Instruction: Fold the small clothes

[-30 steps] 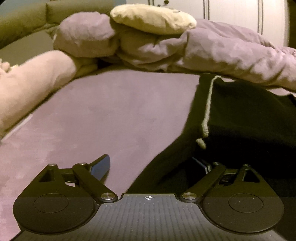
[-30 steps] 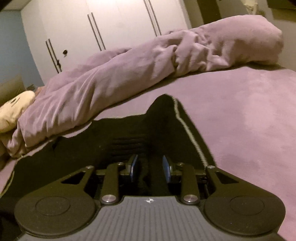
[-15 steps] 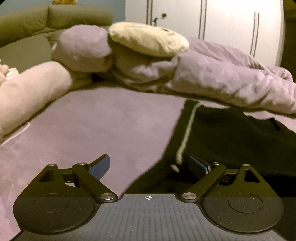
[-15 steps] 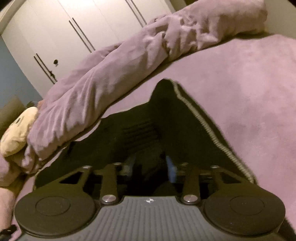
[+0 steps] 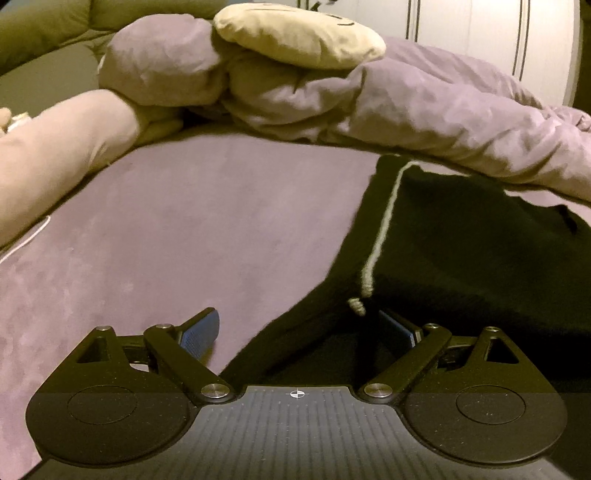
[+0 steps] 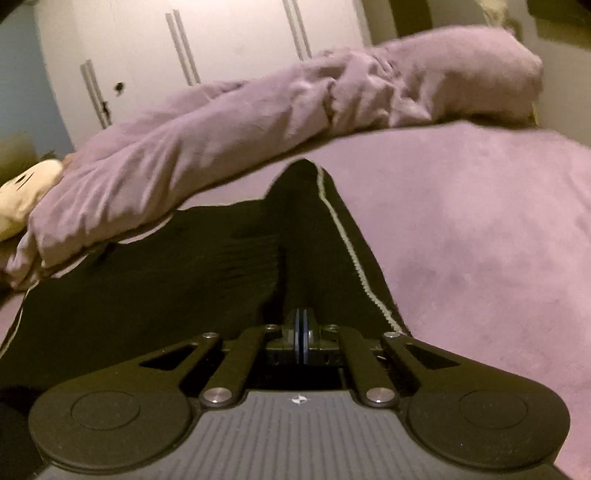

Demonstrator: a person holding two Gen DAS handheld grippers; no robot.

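Observation:
A black garment (image 5: pixel 461 251) with a pale stripe (image 5: pixel 384 229) along its side lies on the purple bed. My left gripper (image 5: pixel 306 328) is open and straddles the garment's near left corner, one finger on the bedspread and one over the black cloth. In the right wrist view the same garment (image 6: pixel 184 273) spreads to the left, with a pale-edged flap (image 6: pixel 317 221) raised ahead. My right gripper (image 6: pixel 301 332) is shut on the black cloth at its near edge.
A rumpled lilac duvet (image 5: pixel 424 107) lies along the far side of the bed, with a cream cushion (image 5: pixel 295 33) on top. It also shows in the right wrist view (image 6: pixel 258 122). A pink pillow (image 5: pixel 55 147) lies at left. White wardrobe doors (image 6: pixel 221 48) stand behind.
My right gripper has closed, pinching the black garment. My left gripper stays open at the garment's corner; its view has shifted a little.

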